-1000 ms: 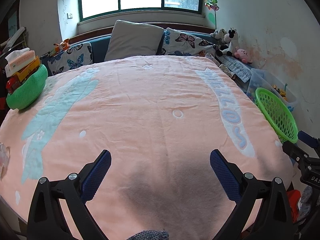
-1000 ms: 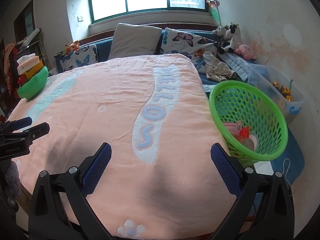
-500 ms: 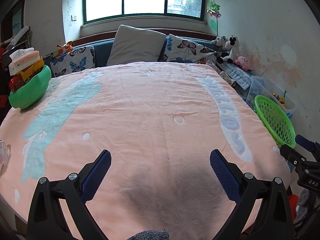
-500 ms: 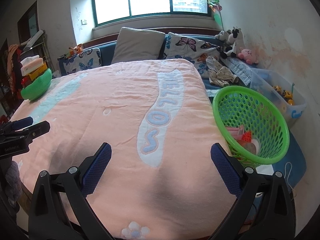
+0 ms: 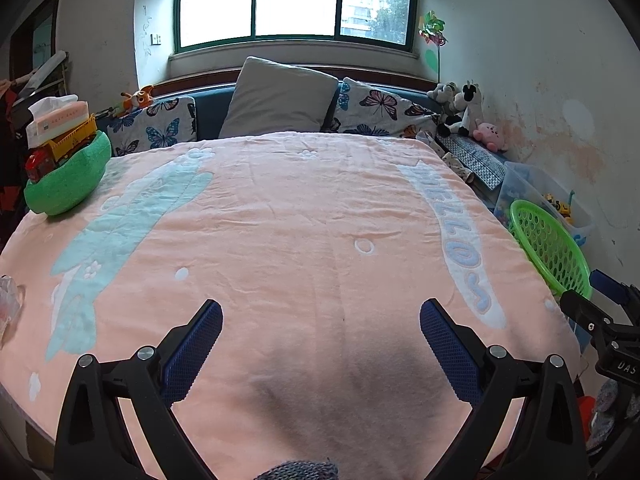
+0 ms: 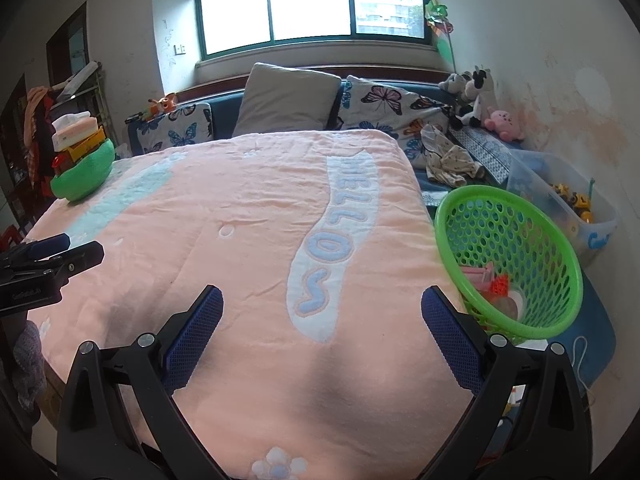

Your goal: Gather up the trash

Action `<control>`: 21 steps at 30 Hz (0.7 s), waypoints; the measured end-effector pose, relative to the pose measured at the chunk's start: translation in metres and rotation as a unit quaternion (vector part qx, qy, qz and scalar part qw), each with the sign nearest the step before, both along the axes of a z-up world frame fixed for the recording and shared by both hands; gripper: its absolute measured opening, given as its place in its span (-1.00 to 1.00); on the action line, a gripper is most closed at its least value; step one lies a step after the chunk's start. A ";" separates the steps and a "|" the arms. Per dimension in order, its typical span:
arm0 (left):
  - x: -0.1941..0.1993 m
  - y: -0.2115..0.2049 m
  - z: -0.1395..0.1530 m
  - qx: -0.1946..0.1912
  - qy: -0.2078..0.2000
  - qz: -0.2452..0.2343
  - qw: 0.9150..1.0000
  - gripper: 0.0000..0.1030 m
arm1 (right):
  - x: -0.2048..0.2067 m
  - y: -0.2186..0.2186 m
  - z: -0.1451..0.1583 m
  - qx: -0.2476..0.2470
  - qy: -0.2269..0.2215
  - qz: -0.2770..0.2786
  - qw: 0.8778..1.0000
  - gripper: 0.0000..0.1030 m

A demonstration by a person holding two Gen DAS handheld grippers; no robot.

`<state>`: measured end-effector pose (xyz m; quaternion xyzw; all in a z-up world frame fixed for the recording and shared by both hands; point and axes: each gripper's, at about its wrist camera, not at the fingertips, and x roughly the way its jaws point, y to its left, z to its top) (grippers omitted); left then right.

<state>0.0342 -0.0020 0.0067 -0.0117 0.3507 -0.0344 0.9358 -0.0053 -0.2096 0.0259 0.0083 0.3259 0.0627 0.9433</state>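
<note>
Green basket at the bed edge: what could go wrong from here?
1. The basket sits tilted against the bed's side, trash already inside; a nudge from the right gripper may tip it.
2. A crumpled clear wrapper lies at the blanket's left edge, barely in view; the open left gripper might miss it.

A blanket (image 6: 248,216) covers the bed (image 6: 420,184). Pillows (image 6: 288,96) line its far end, below the window (image 6: 312,4). A bowl-shaped cushion (image 6: 82,174) sits at the far left corner. The basket (image 6: 508,260) stands right of the bed, with trash (image 6: 490,280) in it and a bin (image 6: 560,192) behind it.
</note>
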 end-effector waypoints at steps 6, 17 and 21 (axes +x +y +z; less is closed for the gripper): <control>-0.001 0.001 0.001 0.001 -0.002 0.001 1.000 0.86 | -0.001 0.001 0.000 0.001 -0.001 0.002 1.000 0.91; 0.000 0.003 -0.001 0.002 0.001 0.002 1.000 0.86 | 0.000 0.001 -0.001 0.002 -0.001 0.004 1.000 0.91; 0.000 0.003 -0.001 0.002 0.000 0.003 1.000 0.86 | 0.001 0.002 -0.001 0.002 -0.002 0.004 1.000 0.91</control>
